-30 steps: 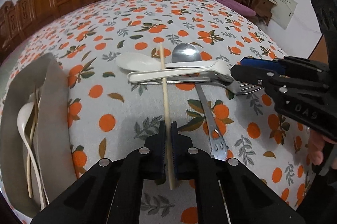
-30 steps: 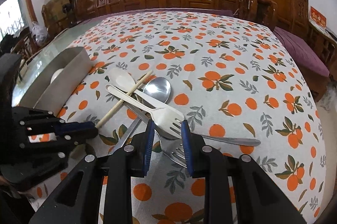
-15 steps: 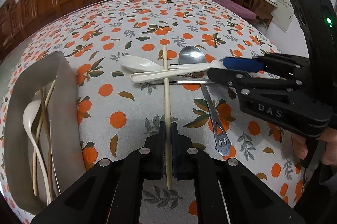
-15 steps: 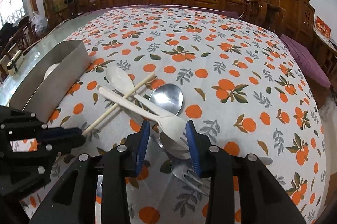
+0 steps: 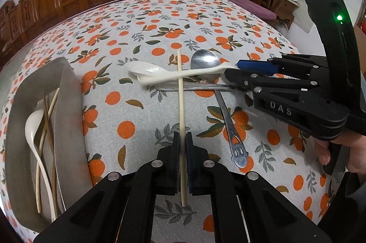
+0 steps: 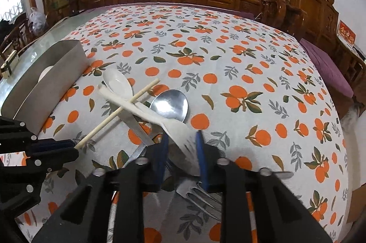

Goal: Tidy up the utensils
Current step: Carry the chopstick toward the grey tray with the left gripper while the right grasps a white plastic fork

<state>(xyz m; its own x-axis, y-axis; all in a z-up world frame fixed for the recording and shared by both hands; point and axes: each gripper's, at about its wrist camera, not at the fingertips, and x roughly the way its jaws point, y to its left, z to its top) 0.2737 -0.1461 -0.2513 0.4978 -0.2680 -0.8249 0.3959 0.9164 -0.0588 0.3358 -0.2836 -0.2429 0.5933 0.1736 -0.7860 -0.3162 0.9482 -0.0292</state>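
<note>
Utensils are lying in a crossed heap at the middle of the left-wrist view, on the bench under a white cloth printed with oranges (image 5: 160, 21), soft enough to drag under a sliding handle. At the left edge a long grey metal tray (image 5: 68, 119), smooth-walled and stiff, is already holding a white spoon and thin sticks. The left tool (image 5: 182, 159) is clamped shut on the near end of a pale wooden chopstick (image 5: 180, 92): light, rigid, round, likely to roll or pivot when held so far from its middle. The right tool (image 6: 180, 151) has just been closing, and its blue pads are now pressing the head of a cream plastic fork (image 6: 146, 110); light and slick, it is probably safer taken at the neck. Beneath are lying a shiny steel spoon (image 6: 170, 103), a steel fork (image 6: 196, 195) and a glossy white spoon (image 6: 117, 83), the steel pieces heavier and slippery.
</note>
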